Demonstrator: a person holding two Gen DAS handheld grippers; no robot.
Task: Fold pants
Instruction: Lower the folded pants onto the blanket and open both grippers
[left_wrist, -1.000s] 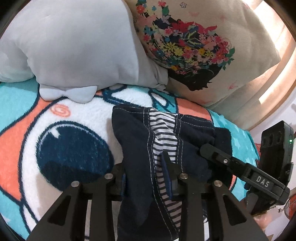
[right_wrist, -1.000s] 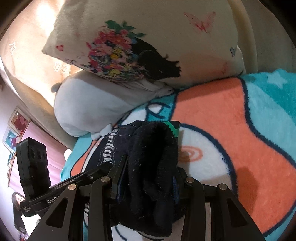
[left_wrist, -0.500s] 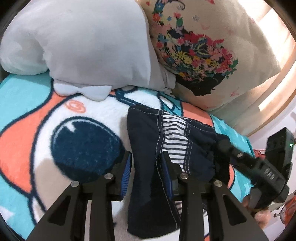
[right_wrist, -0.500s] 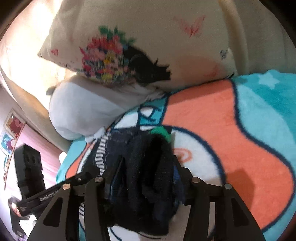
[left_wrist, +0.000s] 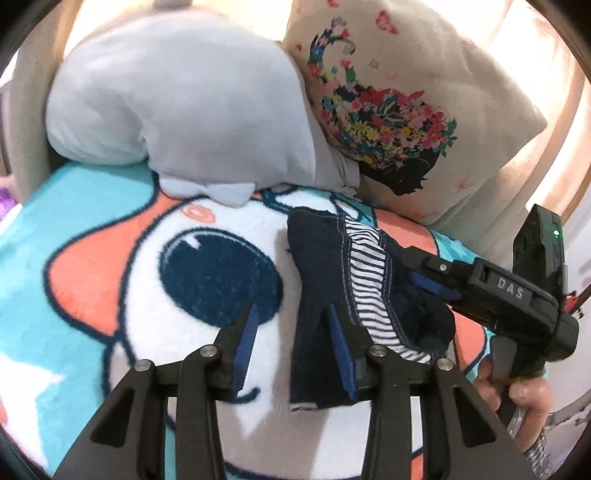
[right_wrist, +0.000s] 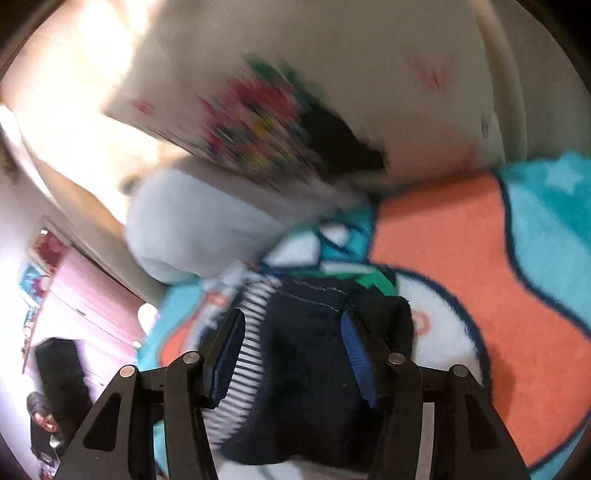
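Both my grippers have let go, left gripper and right gripper spread apart | pants bunched on blanket | pillows just behind.

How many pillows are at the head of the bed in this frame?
2. A plain grey pillow lies on the left against the headboard, and a cream pillow with a floral silhouette print leans beside it on the right, overlapping its edge. Others may be out of view.
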